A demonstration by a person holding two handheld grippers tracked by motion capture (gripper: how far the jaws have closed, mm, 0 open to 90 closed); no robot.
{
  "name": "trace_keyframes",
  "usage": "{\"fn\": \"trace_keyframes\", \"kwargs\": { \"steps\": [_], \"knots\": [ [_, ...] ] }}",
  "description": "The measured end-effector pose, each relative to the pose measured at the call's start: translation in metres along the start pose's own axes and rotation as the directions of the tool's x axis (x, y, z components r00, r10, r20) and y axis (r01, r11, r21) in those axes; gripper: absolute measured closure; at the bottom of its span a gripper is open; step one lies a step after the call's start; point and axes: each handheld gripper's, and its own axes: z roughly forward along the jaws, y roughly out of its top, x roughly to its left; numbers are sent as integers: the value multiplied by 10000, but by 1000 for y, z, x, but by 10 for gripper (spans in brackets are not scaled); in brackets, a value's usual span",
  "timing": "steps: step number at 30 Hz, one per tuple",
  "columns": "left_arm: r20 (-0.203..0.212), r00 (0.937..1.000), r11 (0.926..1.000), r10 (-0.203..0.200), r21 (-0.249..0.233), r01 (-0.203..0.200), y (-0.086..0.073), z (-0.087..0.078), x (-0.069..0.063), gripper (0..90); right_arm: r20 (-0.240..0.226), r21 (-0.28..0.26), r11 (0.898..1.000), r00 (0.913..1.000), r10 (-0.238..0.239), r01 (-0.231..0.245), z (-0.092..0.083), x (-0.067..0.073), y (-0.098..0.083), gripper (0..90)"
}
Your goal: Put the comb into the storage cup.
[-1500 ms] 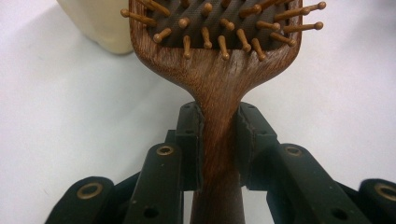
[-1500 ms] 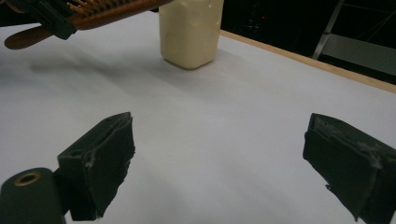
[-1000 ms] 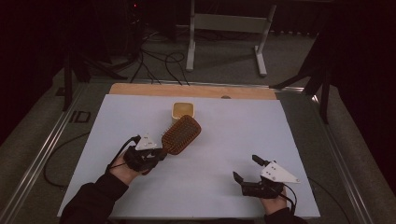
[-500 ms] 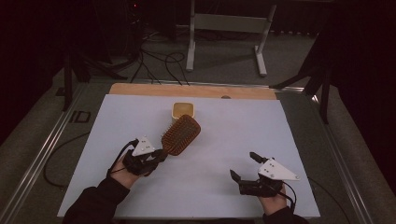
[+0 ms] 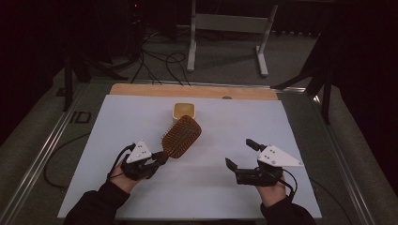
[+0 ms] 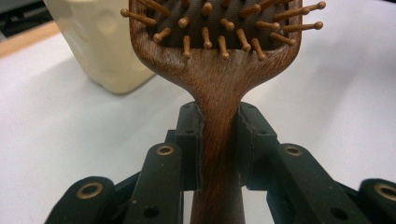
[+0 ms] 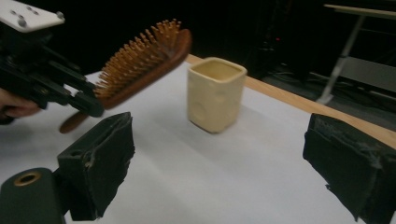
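Observation:
A wooden paddle hairbrush (image 5: pixel 181 136) with wooden pins is held off the white table by its handle, head tilted up toward a cream square cup (image 5: pixel 184 111). My left gripper (image 5: pixel 158 158) is shut on the brush handle (image 6: pixel 219 140), one black pad on each side of it. The cup (image 6: pixel 100 46) stands just beyond the brush head. My right gripper (image 5: pixel 241 154) hovers at the front right, open and with nothing between its pads (image 7: pixel 100 158). From there the cup (image 7: pixel 215 93) is ahead, and the brush (image 7: pixel 144 58) and left gripper (image 7: pixel 84 105) are at upper left.
The white sheet (image 5: pixel 234 122) covers a wooden tabletop whose bare strip (image 5: pixel 141 89) runs along the far edge. Metal rails (image 5: pixel 42 159) flank the table. Behind it, on the floor, are a white stand (image 5: pixel 225 28) and cables (image 5: pixel 155 61).
My right gripper has risen off the table and shifted slightly left. The left gripper and the brush have hardly moved.

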Motion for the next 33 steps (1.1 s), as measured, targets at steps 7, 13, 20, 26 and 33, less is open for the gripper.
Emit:
{"fn": "trace_keyframes", "kwargs": {
  "steps": [7,13,20,26,33],
  "knots": [
    [271,9995,9982,-174,-574,189,-1,-1,2,738,-817,-579,9982,9966,135,-182,14,3,24,85],
    [517,9984,9965,-229,-791,269,-1,-1,3,737,-1108,-853,9902,9887,1005,-1102,31,0,39,85],
    [541,9984,9955,-154,-926,204,-1,-2,2,738,-1168,-738,9778,9754,1870,-1963,51,2,48,84],
    [551,9985,9953,-48,-960,101,0,-2,1,737,-1360,-598,9582,9532,2699,-2798,67,2,50,84],
    [623,9981,9935,-21,-1136,92,0,-2,1,738,-2176,-511,9476,9295,2976,-3154,78,5,53,84]
  ]
}}
